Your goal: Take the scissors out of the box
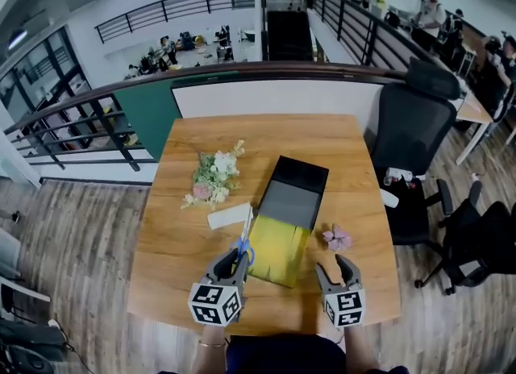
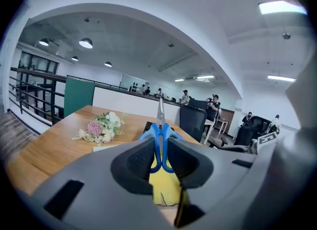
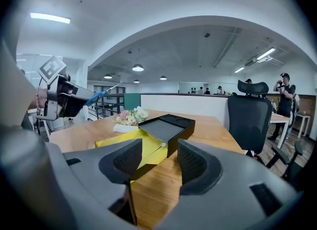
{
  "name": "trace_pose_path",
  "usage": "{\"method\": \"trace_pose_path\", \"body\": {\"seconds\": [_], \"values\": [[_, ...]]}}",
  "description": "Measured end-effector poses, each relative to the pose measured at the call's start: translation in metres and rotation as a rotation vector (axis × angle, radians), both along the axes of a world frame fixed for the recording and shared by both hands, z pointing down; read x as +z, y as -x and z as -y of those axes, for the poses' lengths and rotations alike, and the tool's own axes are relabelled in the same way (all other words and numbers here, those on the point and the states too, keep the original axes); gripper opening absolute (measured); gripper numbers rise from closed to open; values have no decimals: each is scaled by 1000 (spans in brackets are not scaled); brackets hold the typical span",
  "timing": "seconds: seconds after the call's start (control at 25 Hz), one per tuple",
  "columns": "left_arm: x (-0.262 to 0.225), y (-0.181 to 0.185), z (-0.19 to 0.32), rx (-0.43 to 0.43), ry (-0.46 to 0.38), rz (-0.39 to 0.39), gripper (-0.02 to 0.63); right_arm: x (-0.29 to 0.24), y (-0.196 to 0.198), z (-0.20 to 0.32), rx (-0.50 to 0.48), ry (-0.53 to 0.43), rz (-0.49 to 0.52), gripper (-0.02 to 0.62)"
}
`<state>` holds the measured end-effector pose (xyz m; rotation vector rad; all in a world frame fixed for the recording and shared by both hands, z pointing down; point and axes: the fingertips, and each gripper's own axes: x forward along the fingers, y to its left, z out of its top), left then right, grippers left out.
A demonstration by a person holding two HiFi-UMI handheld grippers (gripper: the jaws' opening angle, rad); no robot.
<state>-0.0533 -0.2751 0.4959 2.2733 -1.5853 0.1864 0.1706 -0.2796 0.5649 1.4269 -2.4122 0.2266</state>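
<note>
Nearest the camera, the left gripper is clamping its jaws on the blue handles of the scissors. The closed blades are pointing away from the person, and the scissors are hanging in the air, out of the box, over the near left edge of its yellow panel. Beyond the gripper, on the wooden table, a white card is lying just beside the panel, with a small bouquet lying farther back. In the middle the black box is sitting open, showing a grey inner tray. To its right the right gripper is hovering with its jaws apart and nothing between them. A pink flower is lying just beyond it, and a black office chair is standing past the table's right edge.
</note>
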Motion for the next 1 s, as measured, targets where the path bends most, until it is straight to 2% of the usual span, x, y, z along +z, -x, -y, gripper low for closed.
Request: {"method": "trace_pose_path", "body": {"seconds": [0.12,0.4,0.76,1.0], "values": [[0,12,-15,-35,-53,-43,86,2,-3,-7,-6,-5,-27,229],[32,25,-41,-109,-10,-73,86,15,-10,-21,-6,10,-32,229],[19,-2,-37,-71,-98,-50,86,9,-2,-26,-28,-11,-14,223],[19,-20,-37,-24,-111,-53,86,-2,-2,-28,-7,-56,2,71]]}}
